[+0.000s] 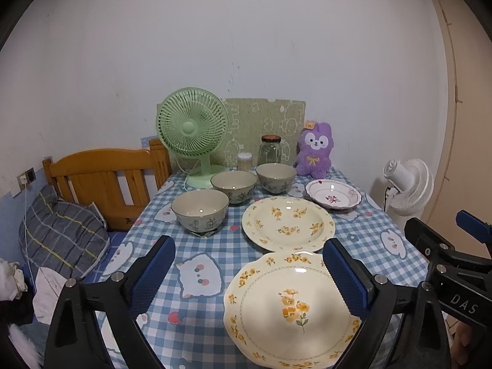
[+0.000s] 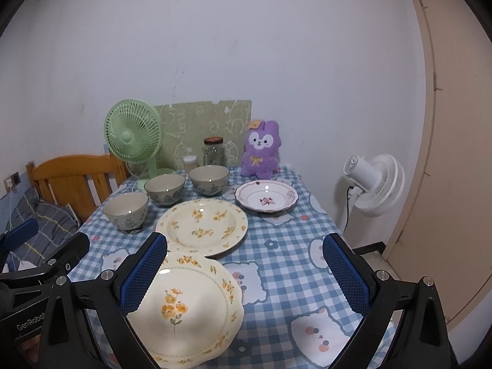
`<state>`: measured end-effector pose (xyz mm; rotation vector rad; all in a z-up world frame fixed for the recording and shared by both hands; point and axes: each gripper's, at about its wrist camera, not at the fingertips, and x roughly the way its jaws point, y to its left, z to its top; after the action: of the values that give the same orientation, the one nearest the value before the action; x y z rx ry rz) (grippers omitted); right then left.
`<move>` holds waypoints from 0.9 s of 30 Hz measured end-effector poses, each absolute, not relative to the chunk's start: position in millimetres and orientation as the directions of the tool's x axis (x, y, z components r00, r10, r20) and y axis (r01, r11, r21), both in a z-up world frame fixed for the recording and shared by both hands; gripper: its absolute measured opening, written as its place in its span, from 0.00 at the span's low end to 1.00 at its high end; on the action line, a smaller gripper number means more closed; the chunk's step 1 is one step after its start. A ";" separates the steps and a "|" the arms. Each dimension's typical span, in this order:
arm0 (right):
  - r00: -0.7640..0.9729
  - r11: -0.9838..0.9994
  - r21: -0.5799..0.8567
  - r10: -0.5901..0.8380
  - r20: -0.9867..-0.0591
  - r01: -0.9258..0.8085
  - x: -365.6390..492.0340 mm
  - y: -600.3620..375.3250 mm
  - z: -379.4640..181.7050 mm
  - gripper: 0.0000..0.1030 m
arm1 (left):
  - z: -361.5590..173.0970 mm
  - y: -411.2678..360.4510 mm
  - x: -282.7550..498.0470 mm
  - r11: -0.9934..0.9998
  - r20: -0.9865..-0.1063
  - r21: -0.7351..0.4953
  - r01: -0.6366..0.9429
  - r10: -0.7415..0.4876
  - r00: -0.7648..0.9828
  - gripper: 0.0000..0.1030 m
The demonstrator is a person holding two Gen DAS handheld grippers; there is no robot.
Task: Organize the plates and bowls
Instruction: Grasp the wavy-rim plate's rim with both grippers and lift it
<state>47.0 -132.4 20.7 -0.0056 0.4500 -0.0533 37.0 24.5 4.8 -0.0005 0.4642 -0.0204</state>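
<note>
You've got "DAS" in white on the black plastic right claw [image 1: 473, 230] body; "GenRobo", cut off, on the black left claw [image 2: 18, 236].

I count ahead of my grippers: three bowls [image 1: 200, 211], three plates [image 1: 288, 224], two fans [image 1: 192, 127], one jar [image 1: 270, 150], one plush toy [image 1: 314, 150].

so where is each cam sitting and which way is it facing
Left wrist: rides on the left gripper, tilted down across the checked table toward the wall; its open jaws frame the scalloped plate, and the right gripper shows at the right edge.
Right wrist: rides on the right gripper, facing the same way; its open jaws show, and the left gripper is at the left edge.
Shared: both plates, three bowls, pink dish, green fan.
</note>
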 end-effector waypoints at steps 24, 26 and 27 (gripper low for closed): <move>0.763 1.000 0.000 0.017 -0.647 -0.022 103.3 -117.1 -57.1 0.79 | -70.3 23.1 83.6 0.999 -0.619 0.016 0.029 -0.013 0.785 0.69; 0.747 1.000 0.010 0.020 -0.665 -0.017 108.8 -117.1 -64.9 0.78 | -75.3 24.5 88.1 0.999 -0.633 0.014 0.029 -0.013 0.774 0.66; 0.739 1.000 0.014 0.022 -0.673 -0.017 110.7 -117.6 -67.7 0.77 | -78.9 25.1 90.9 1.000 -0.642 0.014 0.028 -0.012 0.767 0.66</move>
<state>110.7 -117.6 -67.7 0.0069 0.7383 0.0210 90.9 25.1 -78.9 0.0230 0.6970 -0.0218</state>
